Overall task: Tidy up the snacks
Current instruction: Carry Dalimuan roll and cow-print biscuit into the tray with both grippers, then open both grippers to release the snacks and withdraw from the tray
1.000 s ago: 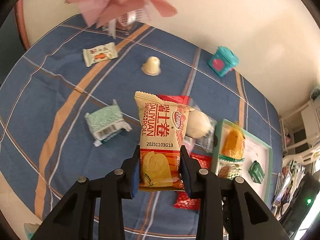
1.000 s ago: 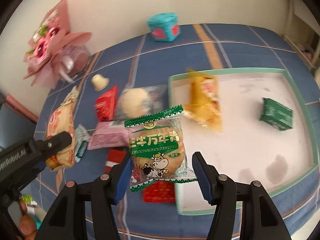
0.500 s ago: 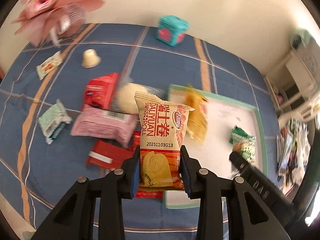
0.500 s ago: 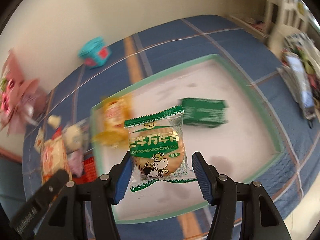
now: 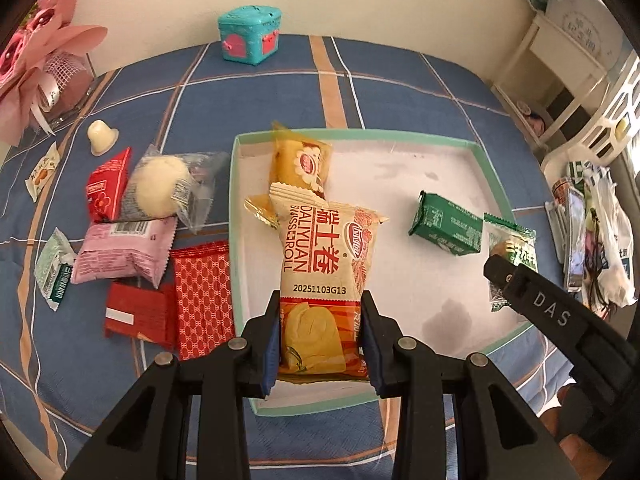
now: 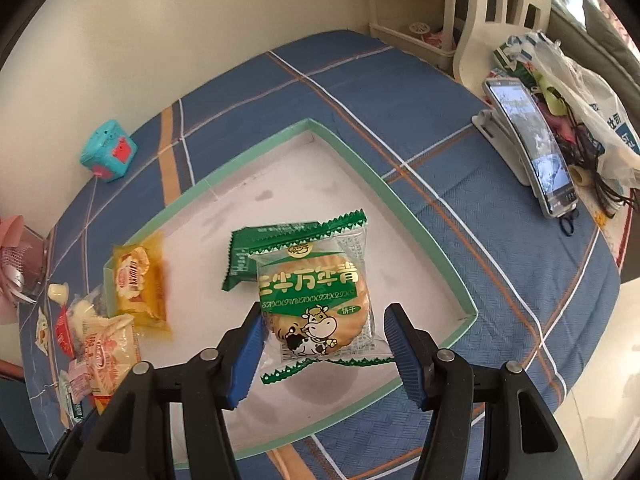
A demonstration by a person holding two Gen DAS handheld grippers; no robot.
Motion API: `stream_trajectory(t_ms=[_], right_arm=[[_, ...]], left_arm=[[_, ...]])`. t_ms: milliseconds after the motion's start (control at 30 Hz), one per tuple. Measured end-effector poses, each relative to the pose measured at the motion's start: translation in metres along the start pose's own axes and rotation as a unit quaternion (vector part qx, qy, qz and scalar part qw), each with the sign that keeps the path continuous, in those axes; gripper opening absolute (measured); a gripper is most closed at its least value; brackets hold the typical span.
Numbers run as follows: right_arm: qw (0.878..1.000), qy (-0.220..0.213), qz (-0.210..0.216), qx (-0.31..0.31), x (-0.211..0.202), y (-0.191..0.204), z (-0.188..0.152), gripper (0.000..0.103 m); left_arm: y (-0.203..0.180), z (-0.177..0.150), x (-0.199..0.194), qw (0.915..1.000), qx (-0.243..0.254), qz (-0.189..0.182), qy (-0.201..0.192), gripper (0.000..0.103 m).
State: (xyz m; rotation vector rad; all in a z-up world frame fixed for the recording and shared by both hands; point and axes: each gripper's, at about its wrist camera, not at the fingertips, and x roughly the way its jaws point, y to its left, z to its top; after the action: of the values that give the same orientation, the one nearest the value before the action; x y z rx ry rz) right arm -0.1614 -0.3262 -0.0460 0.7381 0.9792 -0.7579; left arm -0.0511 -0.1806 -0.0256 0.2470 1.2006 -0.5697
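showing only rightward: phone (image 6: 532, 148) beside tray (image 6: 404, 204)

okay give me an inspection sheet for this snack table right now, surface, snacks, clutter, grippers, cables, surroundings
Surface: blue plaid cloth.
Job's things: green-rimmed tray holds a yellow cake pack and a green packet; pink pack and red packs lie outside.
Clutter: teal box, pink bouquet.
Grippers: left gripper shut on Swiss roll pack; right gripper shut on cow biscuit pack.
Cables: nothing seen.
Surroundings: phone, white chair.
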Motion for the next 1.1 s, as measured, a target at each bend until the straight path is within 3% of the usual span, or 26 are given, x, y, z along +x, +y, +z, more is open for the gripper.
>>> stream_trajectory(t_ms=[800, 867, 933, 1100], right_arm=[[0.996, 0.082, -0.015, -0.02, 0.049, 0.009, -0.019, 0.063], [0.996, 0.082, -0.015, -0.022, 0.049, 0.009, -0.019, 0.063], [0.996, 0.081, -0.013, -0.022, 0.047, 0.009, -0.019, 0.064], [0.998, 0.06, -0.009, -0.03, 0.038, 0.018, -0.012, 0.066]], left_arm=[[0.004, -0.013, 0.052, 0.9975, 0.016, 0.029, 0.063, 0.038], [0.003, -0.013, 0.051, 0.9975, 0.018, 0.027, 0.063, 0.041], [0.0, -0.011, 0.051, 0.9976, 0.02, 0.026, 0.062, 0.052], [-0.006, -0.004, 0.038, 0.9982, 0.022, 0.015, 0.053, 0.056]])
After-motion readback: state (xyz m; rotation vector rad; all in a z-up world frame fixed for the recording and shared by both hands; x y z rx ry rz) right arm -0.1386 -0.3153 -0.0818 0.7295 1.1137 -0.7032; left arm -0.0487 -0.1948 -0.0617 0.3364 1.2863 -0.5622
